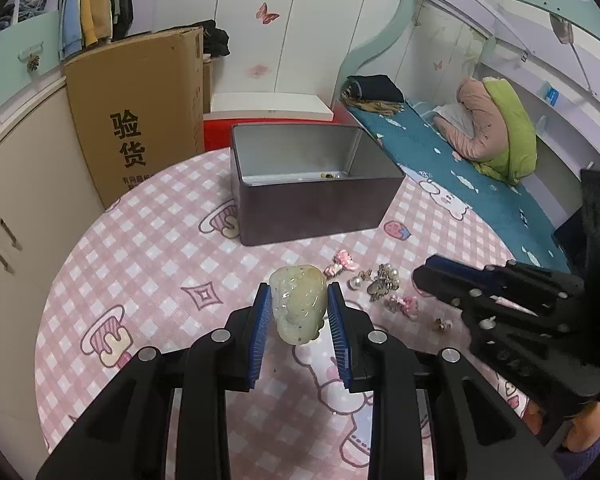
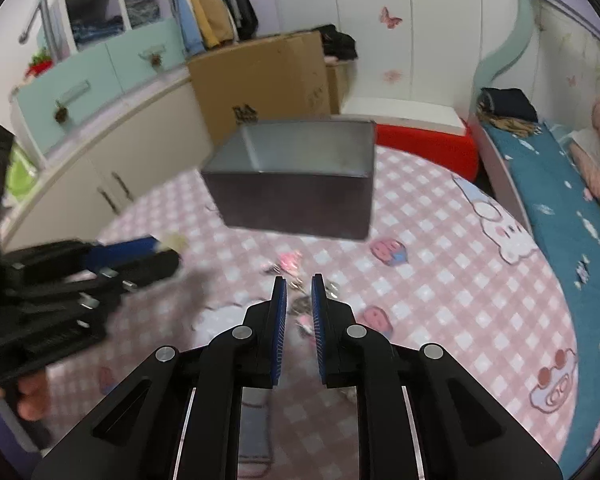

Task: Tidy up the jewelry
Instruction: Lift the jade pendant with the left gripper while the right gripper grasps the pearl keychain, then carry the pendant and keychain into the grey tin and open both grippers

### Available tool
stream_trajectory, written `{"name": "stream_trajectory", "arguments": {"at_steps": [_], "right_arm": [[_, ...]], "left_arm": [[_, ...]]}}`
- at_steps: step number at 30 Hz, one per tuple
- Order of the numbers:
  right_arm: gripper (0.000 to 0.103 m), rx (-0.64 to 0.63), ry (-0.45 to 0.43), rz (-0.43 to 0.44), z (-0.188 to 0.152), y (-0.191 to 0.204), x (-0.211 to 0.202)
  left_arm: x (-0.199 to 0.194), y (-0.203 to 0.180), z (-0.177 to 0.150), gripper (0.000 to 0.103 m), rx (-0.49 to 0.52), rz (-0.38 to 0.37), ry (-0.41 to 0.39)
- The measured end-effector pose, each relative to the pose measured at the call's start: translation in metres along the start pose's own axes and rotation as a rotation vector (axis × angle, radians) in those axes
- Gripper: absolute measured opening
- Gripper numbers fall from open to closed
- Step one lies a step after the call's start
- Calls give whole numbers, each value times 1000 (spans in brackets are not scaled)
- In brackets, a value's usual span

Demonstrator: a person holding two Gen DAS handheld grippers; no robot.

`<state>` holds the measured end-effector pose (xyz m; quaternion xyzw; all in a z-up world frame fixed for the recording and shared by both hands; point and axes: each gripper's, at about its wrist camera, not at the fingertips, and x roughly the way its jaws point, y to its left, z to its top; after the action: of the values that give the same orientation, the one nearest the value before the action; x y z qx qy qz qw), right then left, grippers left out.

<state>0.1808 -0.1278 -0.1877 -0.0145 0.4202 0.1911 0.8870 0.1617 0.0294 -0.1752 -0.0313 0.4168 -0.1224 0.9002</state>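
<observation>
My left gripper (image 1: pixel 299 300) is shut on a pale green carved jade pendant (image 1: pixel 299 303), held above the pink checked tablecloth (image 1: pixel 140 264). An open dark metal tin (image 1: pixel 312 188) stands beyond it, with a small gold piece (image 1: pixel 329 176) on its floor. Loose jewelry lies to the right: pink bow clips (image 1: pixel 342 262), a cluster of pearl and metal pieces (image 1: pixel 380 283), a pink clip (image 1: pixel 406 305) and a small earring (image 1: pixel 442 323). My right gripper (image 2: pixel 299 280) is nearly closed with nothing between its pads, hovering over the jewelry pile (image 2: pixel 296 276). It also shows in the left wrist view (image 1: pixel 420 276). The right view is blurred.
A tall cardboard box (image 1: pixel 140 120) stands behind the table on the left, next to beige cabinets (image 1: pixel 20 208). A red stool (image 1: pixel 220 136) sits behind the tin. A bed with a teal sheet (image 1: pixel 460 168) and bundled clothes (image 1: pixel 496 128) runs along the right.
</observation>
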Motion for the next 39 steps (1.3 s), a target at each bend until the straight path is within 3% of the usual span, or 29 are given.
{"name": "stream_trajectory", "arguments": {"at_steps": [4, 8, 14, 16, 21, 39], "right_arm": [[15, 9, 48, -19, -14, -1, 19], [38, -3, 42, -37, -17, 2, 22], [39, -28, 42, -52, -15, 6, 29], [38, -38, 42, -61, -15, 6, 31], [14, -49, 42, -55, -16, 8, 31], [14, -9, -38, 27, 5, -5, -7]], "left_arm": [[6, 1, -6, 27, -5, -3, 27], [9, 2, -8, 27, -9, -8, 38], [11, 3, -8, 27, -12, -12, 42], [11, 3, -9, 27, -14, -13, 45], [13, 5, -10, 27, -19, -16, 51], [6, 1, 12, 27, -3, -51, 12]]}}
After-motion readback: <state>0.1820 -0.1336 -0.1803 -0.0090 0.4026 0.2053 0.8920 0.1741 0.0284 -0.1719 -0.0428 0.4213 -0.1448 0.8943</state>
